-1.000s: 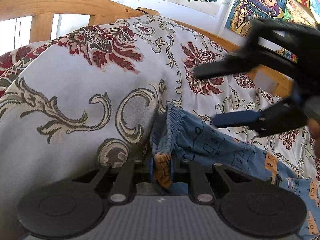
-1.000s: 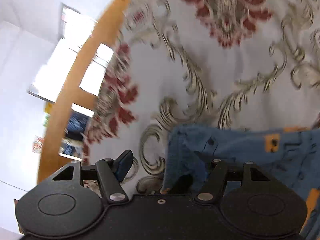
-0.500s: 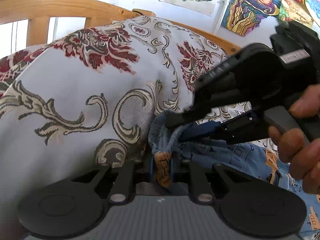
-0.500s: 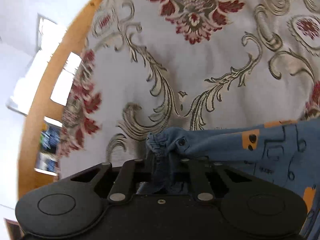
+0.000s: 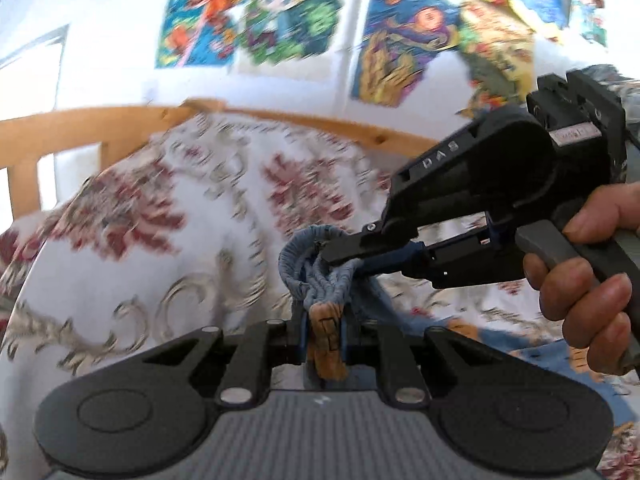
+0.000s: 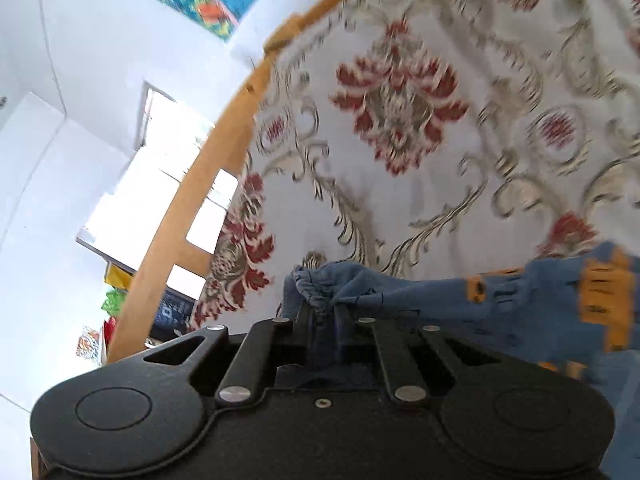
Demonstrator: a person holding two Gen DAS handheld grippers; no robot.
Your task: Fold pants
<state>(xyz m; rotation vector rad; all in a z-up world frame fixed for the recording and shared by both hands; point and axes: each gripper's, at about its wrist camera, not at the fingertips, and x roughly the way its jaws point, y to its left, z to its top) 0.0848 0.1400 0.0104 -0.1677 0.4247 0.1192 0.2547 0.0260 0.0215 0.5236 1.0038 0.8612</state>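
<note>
Left claw [image 5: 323,334] clamped on one pair of blue pants [image 5: 316,268], right claw [image 5: 340,250] at 3 o'clock just closed on the gathered waistband, one hand [image 5: 592,280] gripping its handle, patterned bedspread [image 5: 160,240] beneath.

The pants [image 5: 320,256] show only a bunched blue waistband above the left gripper [image 5: 323,334]; the fabric between its jaws hides their inner faces, and the legs run out of frame at the right edge. The hand [image 5: 580,284] on the right gripper [image 5: 340,252] is cut off at that same edge. Beyond the pants, the patterned bedspread [image 5: 168,240] and the wall pictures [image 5: 288,12] are smeared by motion blur. In the right wrist view, small coloured items beside the wooden bed rail [image 6: 180,208] are too small to identify.
</note>
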